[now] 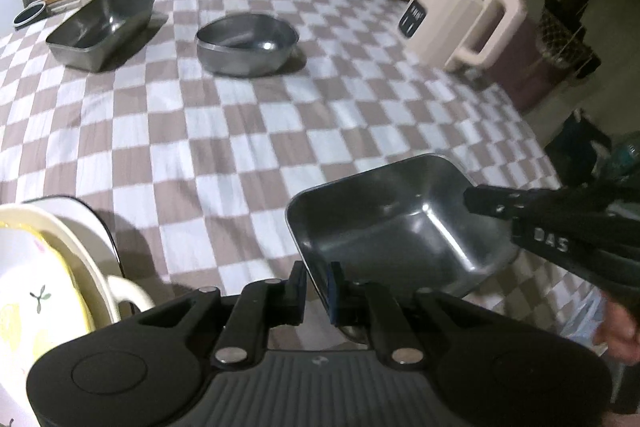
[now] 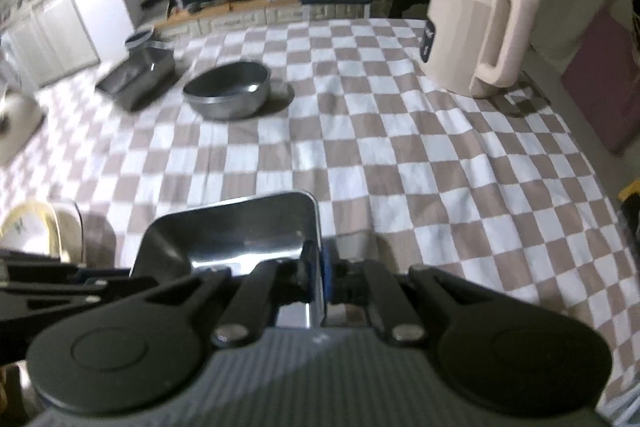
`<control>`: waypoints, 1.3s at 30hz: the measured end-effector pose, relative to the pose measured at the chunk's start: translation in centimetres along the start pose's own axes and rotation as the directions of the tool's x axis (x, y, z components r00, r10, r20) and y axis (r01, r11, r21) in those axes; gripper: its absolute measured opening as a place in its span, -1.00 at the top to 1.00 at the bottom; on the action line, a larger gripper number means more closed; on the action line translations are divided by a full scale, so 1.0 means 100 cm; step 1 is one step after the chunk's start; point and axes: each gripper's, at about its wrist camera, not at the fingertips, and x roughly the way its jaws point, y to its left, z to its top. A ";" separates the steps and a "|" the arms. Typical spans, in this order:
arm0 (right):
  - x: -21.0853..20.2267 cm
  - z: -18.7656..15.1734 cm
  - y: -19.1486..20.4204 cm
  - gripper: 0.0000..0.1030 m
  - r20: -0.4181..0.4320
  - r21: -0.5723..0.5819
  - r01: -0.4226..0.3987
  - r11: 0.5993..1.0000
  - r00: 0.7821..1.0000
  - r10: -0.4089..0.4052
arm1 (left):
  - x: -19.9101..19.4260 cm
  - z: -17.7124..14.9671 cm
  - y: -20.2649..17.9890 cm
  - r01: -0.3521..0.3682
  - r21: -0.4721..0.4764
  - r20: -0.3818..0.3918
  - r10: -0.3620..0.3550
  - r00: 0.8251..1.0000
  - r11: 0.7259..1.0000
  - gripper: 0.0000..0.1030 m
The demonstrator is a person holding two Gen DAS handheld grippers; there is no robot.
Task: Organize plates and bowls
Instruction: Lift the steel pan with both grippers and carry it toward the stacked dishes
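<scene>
A square steel tray is held above the checkered table near its front edge, and both grippers grip it. My left gripper is shut on the tray's near-left rim. My right gripper is shut on its right rim; in the left wrist view it enters from the right. The tray also shows in the right wrist view. Farther back stand a round steel bowl and a second rectangular steel tray, also in the right wrist view: bowl, tray.
A cream pot holding patterned plates sits at the front left. A beige electric kettle stands at the back right of the checkered tablecloth. A small dark dish lies at the far left. Shelves and clutter lie beyond the table.
</scene>
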 end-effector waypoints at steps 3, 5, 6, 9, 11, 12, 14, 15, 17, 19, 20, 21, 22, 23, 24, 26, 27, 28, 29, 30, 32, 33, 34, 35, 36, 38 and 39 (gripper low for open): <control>0.003 0.000 0.005 0.90 -0.012 -0.027 0.014 1.000 1.000 -0.014 | 0.007 -0.002 0.001 -0.014 -0.005 -0.014 0.014 1.000 1.000 0.79; 0.005 -0.001 0.005 0.90 -0.021 -0.031 0.017 0.999 1.000 -0.018 | 0.011 -0.002 0.001 -0.024 0.001 -0.018 0.024 1.000 1.000 0.79; 0.007 -0.001 0.006 0.90 -0.025 -0.034 0.020 0.999 0.999 -0.020 | 0.012 -0.003 0.001 -0.027 0.003 -0.019 0.028 0.999 1.000 0.79; 0.013 -0.001 0.007 0.90 -0.037 -0.042 0.032 0.999 0.999 -0.033 | 0.015 -0.002 0.001 -0.032 0.010 -0.019 0.032 0.999 0.999 0.76; 0.015 -0.001 0.008 0.90 -0.038 -0.043 0.034 0.998 0.999 -0.036 | 0.016 -0.001 0.002 -0.032 0.011 -0.011 0.032 0.999 0.999 0.71; 0.017 0.000 0.007 0.90 -0.037 -0.042 0.035 0.998 0.999 -0.037 | 0.016 0.000 0.002 -0.032 0.011 -0.006 0.032 0.999 0.999 0.69; 0.019 0.001 0.009 0.90 -0.038 -0.043 0.041 0.998 0.998 -0.042 | 0.017 0.002 0.002 -0.037 0.012 0.003 0.037 0.999 0.999 0.69; 0.020 0.001 0.009 0.90 -0.039 -0.044 0.043 0.998 0.998 -0.045 | 0.018 0.003 0.003 -0.040 0.012 0.005 0.039 0.999 0.999 0.69; 0.023 0.002 0.010 0.90 -0.047 -0.049 0.048 0.998 0.998 -0.050 | 0.020 0.005 0.004 -0.045 0.013 0.005 0.045 0.999 0.999 0.69; 0.027 0.002 0.012 0.90 -0.056 -0.059 0.051 0.997 0.997 -0.054 | 0.023 0.007 0.005 -0.051 0.018 0.001 0.051 0.999 0.999 0.69; 0.028 0.003 0.013 0.90 -0.058 -0.065 0.052 0.997 0.997 -0.056 | 0.024 0.007 0.005 -0.055 0.023 -0.003 0.055 0.998 0.998 0.69; 0.029 0.003 0.013 0.90 -0.057 -0.068 0.051 0.996 0.997 -0.055 | 0.026 0.007 0.005 -0.061 0.030 -0.007 0.062 0.998 0.998 0.69; 0.029 0.003 0.014 0.90 -0.056 -0.068 0.047 0.997 0.997 -0.051 | 0.028 0.008 0.005 -0.071 0.039 -0.013 0.071 0.997 0.997 0.69; 0.029 0.003 0.014 0.90 -0.054 -0.067 0.041 0.997 0.998 -0.045 | 0.030 0.008 0.005 -0.079 0.047 -0.016 0.079 0.997 0.996 0.69; 0.029 0.004 0.015 0.90 -0.052 -0.067 0.036 0.997 0.998 -0.040 | 0.032 0.008 0.005 -0.083 0.051 -0.020 0.084 0.996 0.995 0.68; 0.030 0.005 0.016 0.90 -0.048 -0.074 0.037 0.997 0.998 -0.041 | 0.035 0.008 0.007 -0.086 0.053 -0.029 0.088 0.996 0.995 0.68; 0.030 0.005 0.017 0.90 -0.047 -0.079 0.037 0.996 0.998 -0.041 | 0.036 0.009 0.008 -0.089 0.054 -0.032 0.091 0.995 0.995 0.67; 0.031 0.005 0.017 0.90 -0.047 -0.082 0.036 0.996 0.998 -0.040 | 0.037 0.009 0.008 -0.089 0.058 -0.030 0.091 0.995 0.994 0.65; 0.031 0.006 0.018 0.90 -0.046 -0.084 0.037 0.996 0.998 -0.041 | 0.037 0.010 0.009 -0.085 0.060 -0.028 0.087 0.996 0.995 0.58; 0.032 0.007 0.018 0.90 -0.044 -0.084 0.036 0.996 0.998 -0.040 | 0.037 0.010 0.009 -0.078 0.060 -0.029 0.079 0.996 0.995 0.49; 0.033 0.008 0.018 0.90 -0.047 -0.080 0.030 0.996 0.998 -0.034 | 0.038 0.011 0.009 -0.069 0.064 -0.027 0.071 0.997 0.996 0.47; 0.034 0.008 0.018 0.90 -0.049 -0.083 0.033 0.996 0.998 -0.037 | 0.038 0.011 0.008 -0.070 0.068 -0.026 0.072 0.997 0.995 0.46; 0.035 0.008 0.018 0.90 -0.052 -0.086 0.034 0.996 0.998 -0.039 | 0.038 0.012 0.008 -0.069 0.070 -0.025 0.071 0.997 0.995 0.46; 0.036 0.008 0.017 0.90 -0.057 -0.087 0.035 0.996 0.998 -0.040 | 0.038 0.012 0.008 -0.066 0.069 -0.024 0.068 0.997 0.995 0.46; 0.037 0.007 0.017 0.90 -0.062 -0.089 0.034 0.995 0.997 -0.040 | 0.037 0.013 0.009 -0.061 0.066 -0.025 0.062 0.998 0.996 0.46; 0.040 0.007 0.016 0.90 -0.073 -0.085 0.034 0.996 0.997 -0.040 | 0.036 0.013 0.009 -0.051 0.063 -0.027 0.053 0.998 0.997 0.46; 0.041 0.007 0.015 0.90 -0.080 -0.081 0.033 0.996 0.996 -0.039 | 0.036 0.013 0.009 -0.048 0.063 -0.028 0.050 0.998 0.997 0.46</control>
